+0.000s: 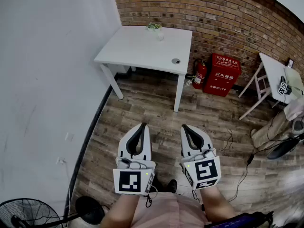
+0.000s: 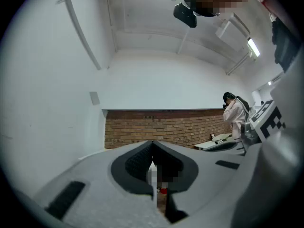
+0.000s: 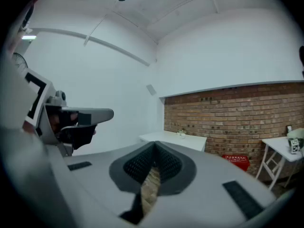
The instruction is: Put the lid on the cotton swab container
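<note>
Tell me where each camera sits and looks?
Head view: on the person's head, looking down at the floor, white table; left gripper, right gripper, legs show.
Left gripper view: on the left gripper, facing the brick wall; shut jaws show.
Right gripper view: on the right gripper, facing table and wall; left gripper shows.
Shared: brick wall in all.

White table (image 1: 137,49), red fire extinguisher (image 1: 200,75)
</note>
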`<state>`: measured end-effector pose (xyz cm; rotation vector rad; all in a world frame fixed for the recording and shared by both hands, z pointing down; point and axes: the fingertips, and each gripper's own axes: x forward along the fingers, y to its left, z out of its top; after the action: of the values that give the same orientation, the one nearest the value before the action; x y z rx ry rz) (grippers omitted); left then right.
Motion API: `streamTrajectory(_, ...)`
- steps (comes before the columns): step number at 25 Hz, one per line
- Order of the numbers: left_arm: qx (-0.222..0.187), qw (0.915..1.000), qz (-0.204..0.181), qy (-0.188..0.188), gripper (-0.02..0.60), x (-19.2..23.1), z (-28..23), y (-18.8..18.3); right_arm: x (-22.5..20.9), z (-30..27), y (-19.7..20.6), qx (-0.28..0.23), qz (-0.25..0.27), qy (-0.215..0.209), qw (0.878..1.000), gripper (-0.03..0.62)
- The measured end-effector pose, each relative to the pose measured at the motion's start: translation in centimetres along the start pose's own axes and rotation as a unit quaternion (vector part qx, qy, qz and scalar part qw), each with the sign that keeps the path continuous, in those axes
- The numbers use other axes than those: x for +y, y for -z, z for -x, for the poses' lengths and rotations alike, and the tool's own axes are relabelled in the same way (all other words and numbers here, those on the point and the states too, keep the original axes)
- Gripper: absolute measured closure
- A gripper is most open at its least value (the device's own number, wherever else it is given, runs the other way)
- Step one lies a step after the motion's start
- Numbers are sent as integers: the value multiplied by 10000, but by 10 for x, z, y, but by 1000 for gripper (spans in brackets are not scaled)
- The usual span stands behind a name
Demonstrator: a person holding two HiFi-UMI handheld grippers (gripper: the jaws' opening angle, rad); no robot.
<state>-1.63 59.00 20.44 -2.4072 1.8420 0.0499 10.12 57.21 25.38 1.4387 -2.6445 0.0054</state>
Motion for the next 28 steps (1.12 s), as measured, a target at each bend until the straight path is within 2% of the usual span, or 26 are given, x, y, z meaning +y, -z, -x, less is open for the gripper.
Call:
streamTrajectory(7,51,10000,-32,-21,581,-3,5,0,3,5,2,6,-169,-104,9998,589)
streamTrajectory(10,34,9999,-10,-168,581,-2,11,-4,3,11,-1,-118,-245,-123,9996,588)
streamTrajectory(11,30,9998,11,-212,559,-2,13,-4,4,12,0,-102,-222,-136,9996,521)
streamTrajectory(12,40,9997,23,-231,464,-2,15,-3,6,12,1,-68,-190,-156,9997,416)
streamTrajectory(13,58,9997,26,-236,424,-3,17,-3,7,13,2,-53,-162,-165,9997,404)
streamTrajectory(20,230,9992,-1,-318,424,-6,29,6,4,18,9,5,-77,-86,9999,402)
streamTrajectory(28,409,9982,189,-386,425,29,4,39,-7,-23,26,199,-95,69,9997,407)
